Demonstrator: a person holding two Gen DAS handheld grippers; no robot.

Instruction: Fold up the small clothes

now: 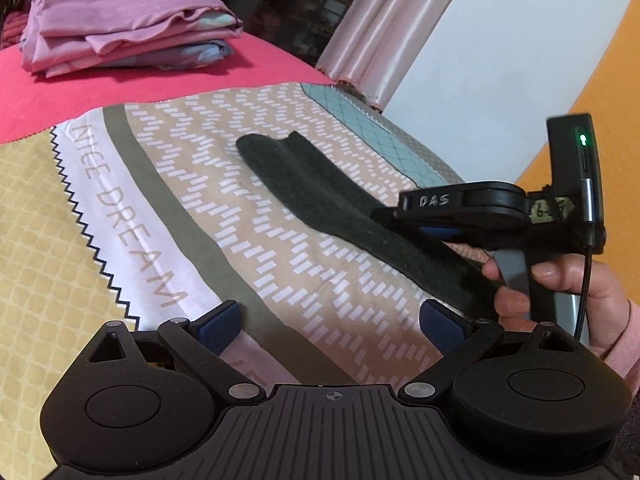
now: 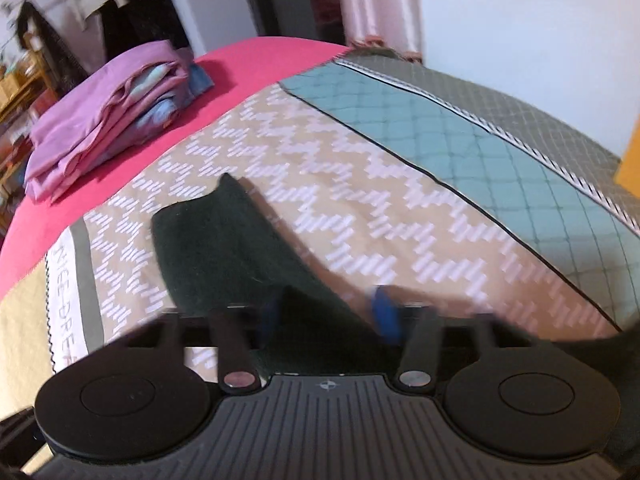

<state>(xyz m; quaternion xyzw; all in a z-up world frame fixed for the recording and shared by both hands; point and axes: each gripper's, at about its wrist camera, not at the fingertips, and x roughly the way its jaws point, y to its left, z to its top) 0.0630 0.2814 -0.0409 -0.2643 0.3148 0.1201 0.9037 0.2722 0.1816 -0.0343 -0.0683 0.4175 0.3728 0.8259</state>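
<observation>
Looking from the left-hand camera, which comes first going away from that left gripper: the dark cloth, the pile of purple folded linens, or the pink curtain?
From the left gripper:
1. Dark cloth, just ahead and to the right, on the patterned bedspread.
2. Pile of purple folded linens, far back left, on the red sheet.
3. Pink curtain, beyond the bed's far edge, back right.

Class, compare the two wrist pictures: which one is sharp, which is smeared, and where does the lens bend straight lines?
Left wrist view: sharp, the dark cloth and the bedspread lettering crisp, the left gripper clear. Right wrist view: motion-smeared, worst at the right gripper, whose blue pads streak. Both views: fisheye bowing of the bedspread stripes toward the edges; soft, even light, faint shadow under the folded pile.
</observation>
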